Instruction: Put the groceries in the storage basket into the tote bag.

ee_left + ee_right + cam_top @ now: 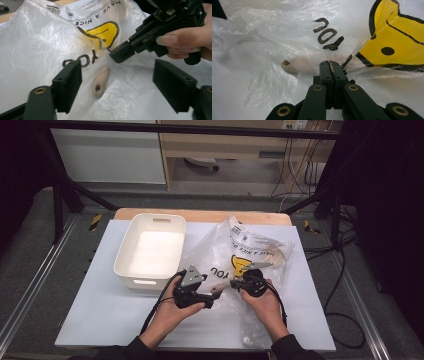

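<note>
A thin clear plastic bag (250, 252) with a yellow face and black lettering lies on the white table. Inside it a pale wooden handle (100, 83) with a hole at its end shows through the film; its end (287, 65) is also in the right gripper view. My right gripper (330, 63) is shut, pinching a fold of the bag (274, 32) beside the yellow print. My left gripper (120, 87) is open, its jaws standing wide either side of the handle and just short of the bag (37, 45). The right gripper (117, 53) shows beyond it, held by a hand.
A white plastic bin (150, 250) stands to the left of the bag, close behind my left gripper (200, 292). The white table sheet (105, 310) has bare room at the front left. Other utensils (277, 255) show faintly inside the bag.
</note>
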Demonstrator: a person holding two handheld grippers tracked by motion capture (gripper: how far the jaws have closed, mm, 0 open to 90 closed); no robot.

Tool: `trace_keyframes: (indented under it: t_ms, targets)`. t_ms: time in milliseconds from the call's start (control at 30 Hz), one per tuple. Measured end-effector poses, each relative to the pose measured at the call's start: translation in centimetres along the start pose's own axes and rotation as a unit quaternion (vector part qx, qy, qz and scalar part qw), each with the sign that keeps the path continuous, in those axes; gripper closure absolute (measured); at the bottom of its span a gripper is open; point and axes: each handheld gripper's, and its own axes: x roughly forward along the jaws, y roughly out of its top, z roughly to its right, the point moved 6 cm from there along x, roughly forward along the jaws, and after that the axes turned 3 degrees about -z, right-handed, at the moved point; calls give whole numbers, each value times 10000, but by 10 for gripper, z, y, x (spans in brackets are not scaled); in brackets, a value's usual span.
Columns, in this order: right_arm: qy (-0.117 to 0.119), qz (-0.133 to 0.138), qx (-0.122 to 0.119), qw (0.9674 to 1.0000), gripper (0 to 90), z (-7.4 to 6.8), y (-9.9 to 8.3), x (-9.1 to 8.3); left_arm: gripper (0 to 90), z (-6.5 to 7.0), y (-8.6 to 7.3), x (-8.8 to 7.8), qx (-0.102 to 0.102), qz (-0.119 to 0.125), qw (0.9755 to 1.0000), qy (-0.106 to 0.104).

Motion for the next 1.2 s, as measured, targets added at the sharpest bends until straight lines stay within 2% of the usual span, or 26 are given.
trace_keyframes:
  t_ms: [233,333,467,700,900,1000,1200]
  targets:
    - [-63,-117,-97,9999,900,-3,-6,6,134,-3,5,-10,-86,112,9999,72]
    - [-67,-176,-130,9997,900,-5,-7,6,130,-6,6,-15,-148,176,9997,116]
    - [-87,-223,-171,9996,900,-6,-11,7,125,-12,6,-24,-256,207,9991,275]
    - [-105,-229,-190,9995,900,-7,-11,7,121,-20,3,-35,-329,281,9983,397]
    - [-183,-235,-254,9992,853,-8,-12,7,118,-25,5,-42,-378,379,9974,482]
    - [-209,-151,-299,9992,773,-10,-11,4,112,-26,6,-45,-372,415,9972,490]
    - [-284,51,-314,9991,508,-14,-11,-7,108,-30,6,-52,-419,455,9966,551]
